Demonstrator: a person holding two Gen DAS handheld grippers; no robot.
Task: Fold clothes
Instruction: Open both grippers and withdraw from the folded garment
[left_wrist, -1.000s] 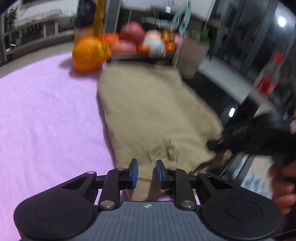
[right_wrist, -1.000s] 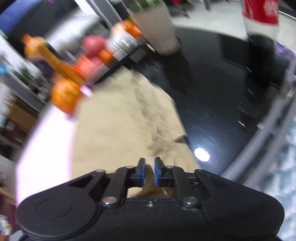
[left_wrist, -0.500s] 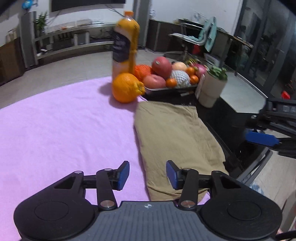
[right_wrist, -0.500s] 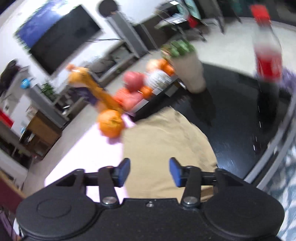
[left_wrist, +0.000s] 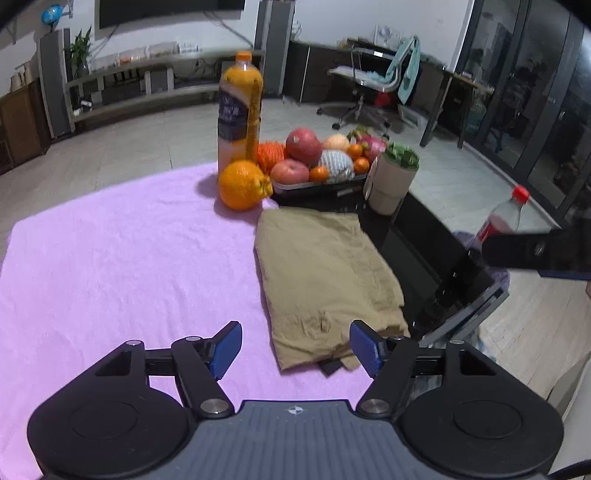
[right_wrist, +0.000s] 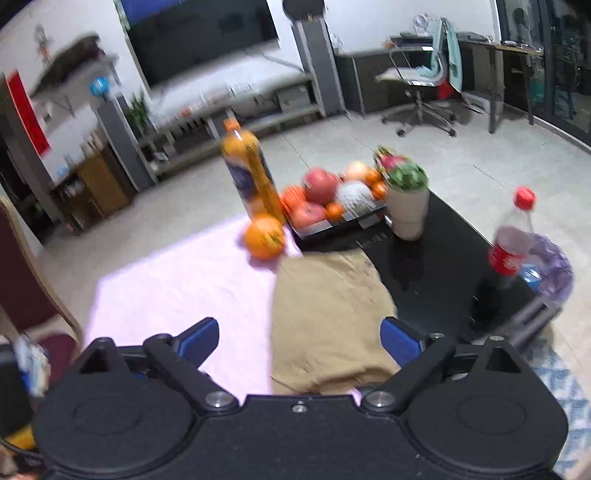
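Observation:
A folded tan garment (left_wrist: 325, 273) lies flat at the right edge of the pink cloth (left_wrist: 122, 258), partly over the black table. My left gripper (left_wrist: 297, 349) hangs open above the garment's near end, nothing between its blue pads. In the right wrist view the same tan garment (right_wrist: 328, 314) sits below my right gripper (right_wrist: 299, 341), which is wide open and holds nothing. Part of the right gripper's black body (left_wrist: 535, 251) shows at the right edge of the left wrist view.
Beyond the garment stand an orange juice bottle (left_wrist: 238, 110), a large orange (left_wrist: 242, 184), a tray of fruit (left_wrist: 321, 158) and a beige plant pot (left_wrist: 393, 181). A red-capped cola bottle (right_wrist: 511, 240) and a purple bag (right_wrist: 550, 269) sit at the black table's (right_wrist: 436, 273) right end.
Both grippers went from shut on the garment's near edge to wide open, letting it drop flat. Both have pulled up and back from it.

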